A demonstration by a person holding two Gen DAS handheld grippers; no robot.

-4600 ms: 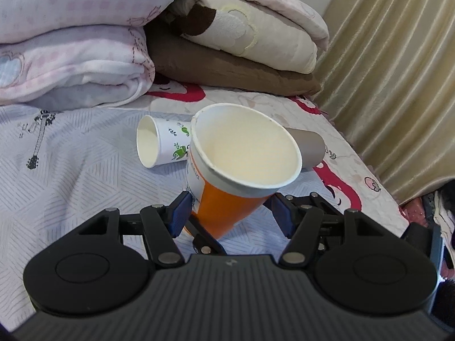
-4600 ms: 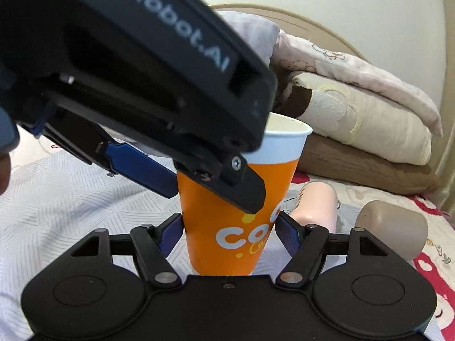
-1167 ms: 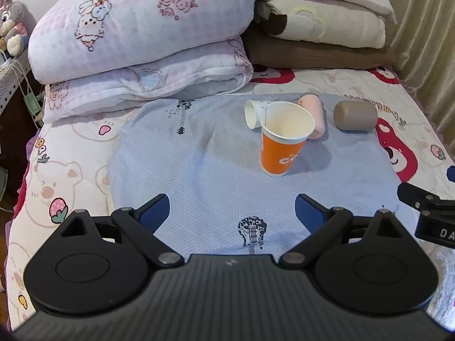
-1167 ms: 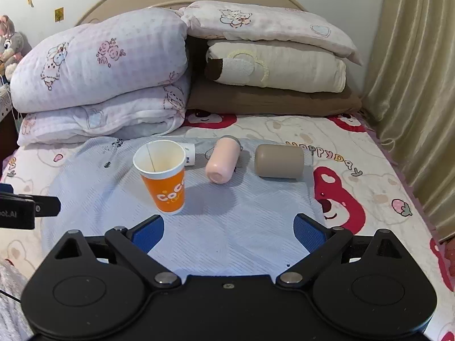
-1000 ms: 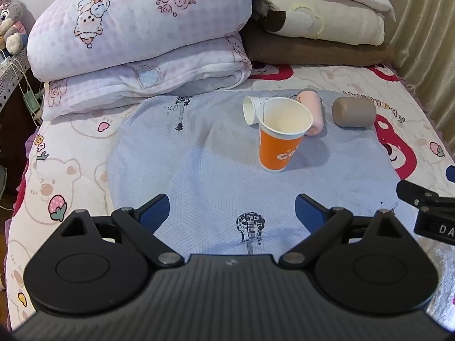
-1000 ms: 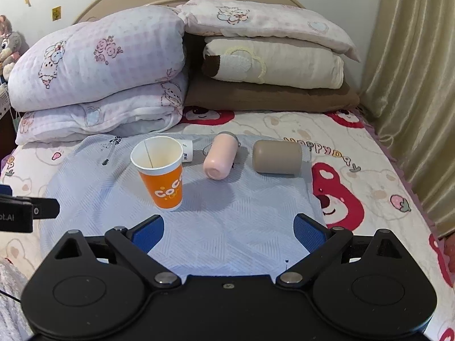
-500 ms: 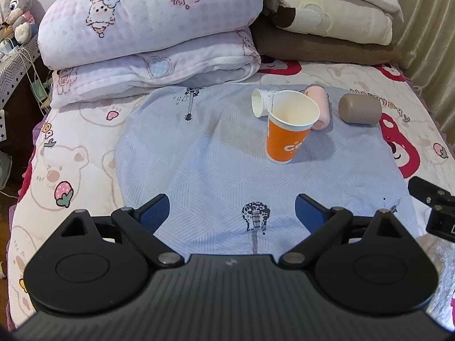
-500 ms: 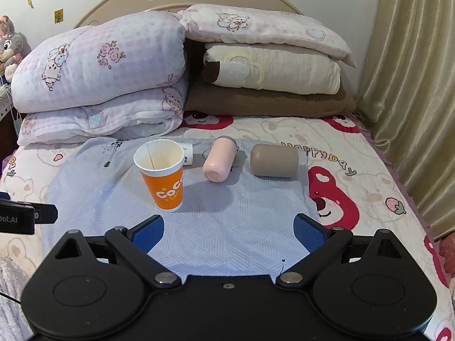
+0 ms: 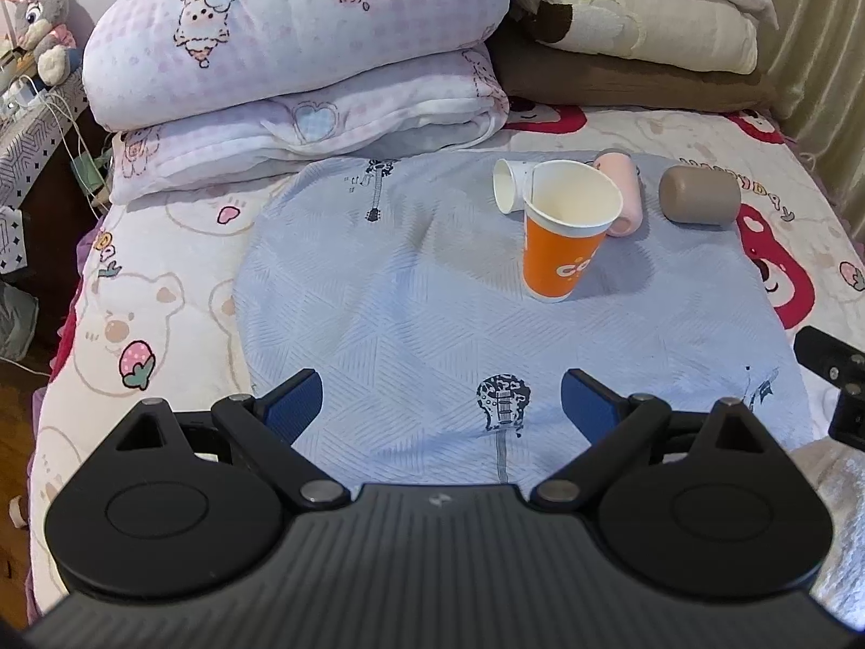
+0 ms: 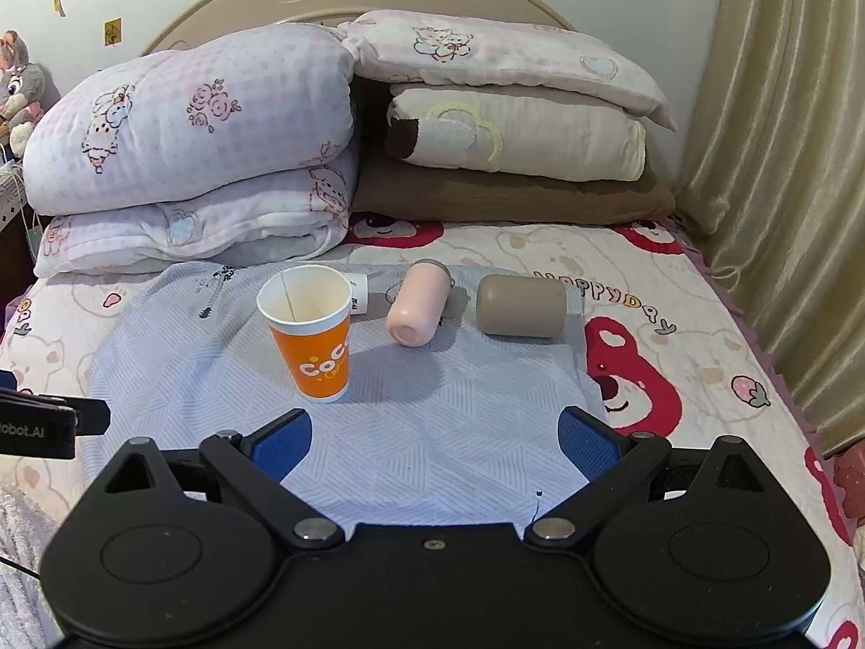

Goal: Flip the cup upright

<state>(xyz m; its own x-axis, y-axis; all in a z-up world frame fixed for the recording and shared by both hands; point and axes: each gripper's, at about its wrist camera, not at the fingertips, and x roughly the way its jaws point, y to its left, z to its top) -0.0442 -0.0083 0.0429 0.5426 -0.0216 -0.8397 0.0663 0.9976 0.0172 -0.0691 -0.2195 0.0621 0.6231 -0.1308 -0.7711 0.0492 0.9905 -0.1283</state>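
Note:
An orange paper cup (image 9: 562, 240) stands upright, mouth up, on the light blue cloth (image 9: 411, 303); it also shows in the right wrist view (image 10: 316, 343). Behind it lie on their sides a small white paper cup (image 9: 508, 189), a pink cup (image 10: 417, 309) and a brown cup (image 10: 520, 305). My left gripper (image 9: 440, 405) is open and empty, well back from the cups. My right gripper (image 10: 435, 441) is open and empty, also back from them.
Stacked pillows and folded quilts (image 10: 205, 162) fill the head of the bed behind the cups. A curtain (image 10: 784, 162) hangs at the right. A bedside stand with cables (image 9: 32, 124) is at the left. The other gripper's body (image 9: 835, 378) shows at the right edge.
Both grippers let go of the orange cup and drew far back from it, jaws open wide. Over the last second they barely shifted. The cup stays upright.

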